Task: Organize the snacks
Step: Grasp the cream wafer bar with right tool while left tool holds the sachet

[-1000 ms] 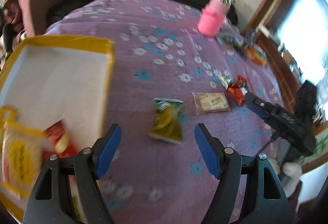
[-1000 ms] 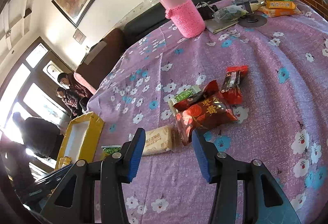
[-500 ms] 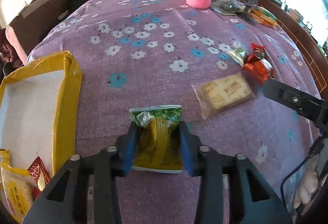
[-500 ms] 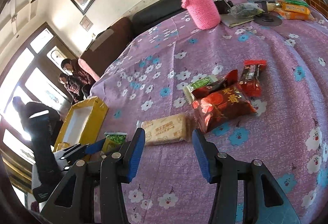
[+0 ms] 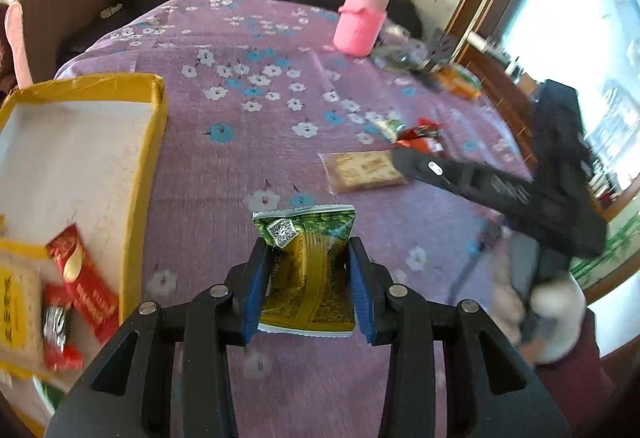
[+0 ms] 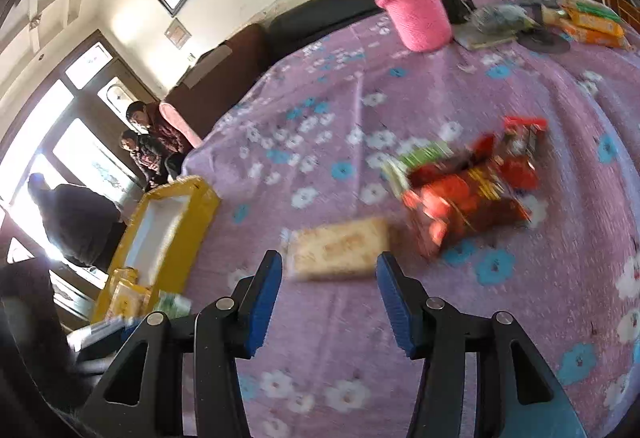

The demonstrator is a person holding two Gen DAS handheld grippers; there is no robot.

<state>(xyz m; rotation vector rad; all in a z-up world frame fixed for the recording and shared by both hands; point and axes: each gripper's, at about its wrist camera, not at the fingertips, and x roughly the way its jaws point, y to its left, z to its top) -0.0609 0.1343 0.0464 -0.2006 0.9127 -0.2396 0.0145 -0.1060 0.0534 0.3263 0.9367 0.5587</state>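
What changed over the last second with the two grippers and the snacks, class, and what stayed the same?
The left gripper closed its jaws on the green snack packet and now holds it. The right gripper moved toward the beige cracker pack, jaws open. The red packets, yellow box and pink bottle stayed put.

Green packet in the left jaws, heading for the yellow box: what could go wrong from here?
1. The left gripper pinches the green packet only by its side edges; the soft foil is buckling, so it may slip out.
2. The yellow box already holds snacks at its near end; dropping there may pile them over the rim.
3. The right gripper hangs open by the biscuit pack; the arms could cross.
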